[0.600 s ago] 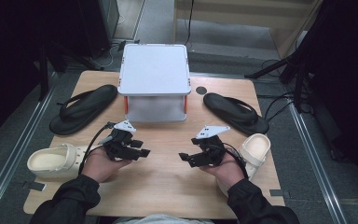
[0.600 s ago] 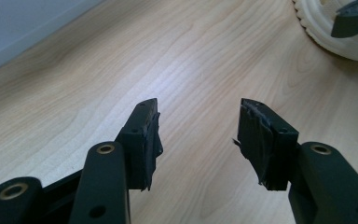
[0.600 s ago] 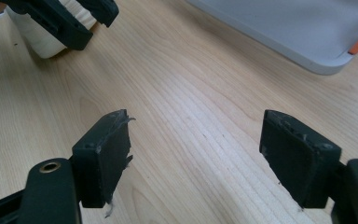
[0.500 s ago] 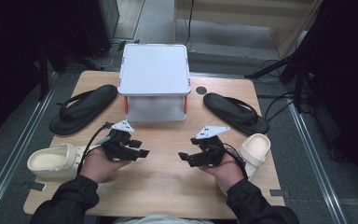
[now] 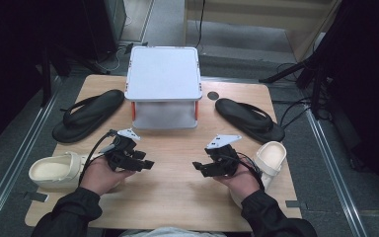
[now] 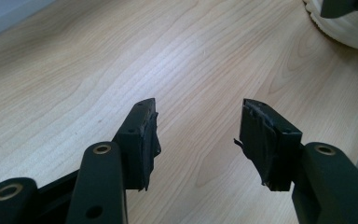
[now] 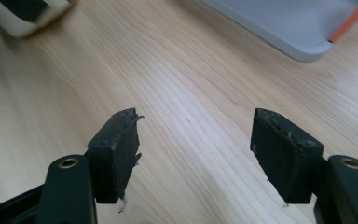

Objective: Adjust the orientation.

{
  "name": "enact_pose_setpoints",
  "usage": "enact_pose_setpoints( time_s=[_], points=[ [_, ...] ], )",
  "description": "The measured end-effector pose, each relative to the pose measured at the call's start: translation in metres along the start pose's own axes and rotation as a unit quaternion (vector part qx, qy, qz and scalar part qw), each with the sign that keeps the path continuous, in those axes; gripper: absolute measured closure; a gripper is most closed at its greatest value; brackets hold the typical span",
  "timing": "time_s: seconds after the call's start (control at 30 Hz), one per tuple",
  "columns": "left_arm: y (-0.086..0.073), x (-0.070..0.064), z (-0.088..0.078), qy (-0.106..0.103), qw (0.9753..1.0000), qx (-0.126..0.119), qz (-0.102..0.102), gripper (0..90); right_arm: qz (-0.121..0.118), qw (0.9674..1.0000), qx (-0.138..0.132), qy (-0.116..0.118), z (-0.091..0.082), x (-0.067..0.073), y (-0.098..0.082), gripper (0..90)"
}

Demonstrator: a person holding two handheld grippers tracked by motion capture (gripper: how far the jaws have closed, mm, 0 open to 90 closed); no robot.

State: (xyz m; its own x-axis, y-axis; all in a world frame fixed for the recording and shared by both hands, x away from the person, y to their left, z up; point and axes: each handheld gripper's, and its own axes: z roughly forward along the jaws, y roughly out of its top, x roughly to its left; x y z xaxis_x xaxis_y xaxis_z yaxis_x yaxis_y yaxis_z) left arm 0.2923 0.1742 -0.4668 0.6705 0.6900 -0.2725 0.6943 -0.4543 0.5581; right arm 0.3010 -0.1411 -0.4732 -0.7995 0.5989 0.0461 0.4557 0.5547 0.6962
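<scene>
My left gripper (image 5: 147, 163) and my right gripper (image 5: 198, 167) rest low over the front middle of the wooden table (image 5: 177, 192), jaws pointing at each other. Both are open with nothing between them. In the left gripper view, the left gripper (image 6: 198, 105) has bare wood between its jaws and a cream clog (image 6: 349, 30) at the top right. The right gripper view likewise has wood between the jaws of the right gripper (image 7: 196, 114), with a cream clog (image 7: 25, 18) at the top left.
A white two-tier rack (image 5: 164, 74) stands at the back centre, with its edge (image 7: 298, 28) in the right gripper view. Black flip-flops lie to its left (image 5: 89, 114) and right (image 5: 249, 118). Cream clogs sit near the front left (image 5: 54, 170) and front right (image 5: 271, 158) edges.
</scene>
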Motion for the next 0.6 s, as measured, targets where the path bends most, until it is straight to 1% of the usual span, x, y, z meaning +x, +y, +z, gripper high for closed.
enact_pose_setpoints(
  time_s=[0.03, 0.07, 0.1, 0.13, 0.17, 0.2, 0.23, 0.37, 0.43, 0.53, 0.6],
  points=[
    [0.0004, 0.0014, -0.0007, 0.003, 1.0000, 0.001, -0.006, 46.7, -0.012, 0.9998, 0.010, -0.010, 0.0016, 0.0000, -0.0014, 33.8],
    [0.0003, 0.0020, -0.0013, 0.005, 0.9999, -0.001, -0.009, 46.6, -0.012, 0.9999, 0.011, -0.005, 0.0017, -0.0002, -0.0014, 33.8],
    [0.0002, 0.0030, -0.0022, 0.004, 0.9999, 0.000, -0.010, 46.6, -0.010, 0.9999, 0.005, 0.000, 0.0017, -0.0005, -0.0010, 33.8],
    [0.0002, 0.0030, -0.0022, 0.004, 0.9999, 0.000, -0.010, 46.4, -0.010, 0.9999, 0.005, 0.000, 0.0017, -0.0005, -0.0010, 33.8],
    [-0.0005, 0.0039, -0.0034, 0.006, 0.9999, -0.002, -0.014, 46.3, -0.006, 1.0000, -0.003, 0.004, 0.0006, -0.0004, 0.0001, 33.7],
    [-0.0005, 0.0039, -0.0034, 0.006, 0.9999, -0.002, -0.014, 46.0, -0.006, 1.0000, -0.005, 0.005, 0.0001, -0.0003, 0.0002, 33.6],
    [-0.0010, 0.0046, -0.0046, 0.010, 0.9999, 0.002, -0.012, 45.7, -0.007, 0.9999, -0.007, 0.005, 0.0000, -0.0003, 0.0002, 33.6],
    [-0.0014, 0.0039, -0.0056, 0.013, 0.9998, 0.003, -0.012, 44.7, -0.005, 1.0000, -0.002, 0.006, 0.0015, -0.0012, -0.0003, 33.7],
    [-0.0012, 0.0032, -0.0061, 0.014, 0.9998, 0.008, -0.011, 44.0, 0.002, 0.9998, 0.005, 0.017, 0.0023, -0.0023, -0.0006, 35.7],
    [-0.0013, 0.0033, -0.0065, 0.014, 0.9998, 0.012, -0.012, 43.8, 0.007, 0.9997, 0.003, 0.022, 0.0015, -0.0028, -0.0002, 35.7],
    [-0.0008, 0.0047, -0.0082, 0.014, 0.9997, 0.014, -0.018, 43.8, 0.012, 0.9996, -0.003, 0.024, -0.0007, -0.0042, 0.0000, 35.6]
  ],
)
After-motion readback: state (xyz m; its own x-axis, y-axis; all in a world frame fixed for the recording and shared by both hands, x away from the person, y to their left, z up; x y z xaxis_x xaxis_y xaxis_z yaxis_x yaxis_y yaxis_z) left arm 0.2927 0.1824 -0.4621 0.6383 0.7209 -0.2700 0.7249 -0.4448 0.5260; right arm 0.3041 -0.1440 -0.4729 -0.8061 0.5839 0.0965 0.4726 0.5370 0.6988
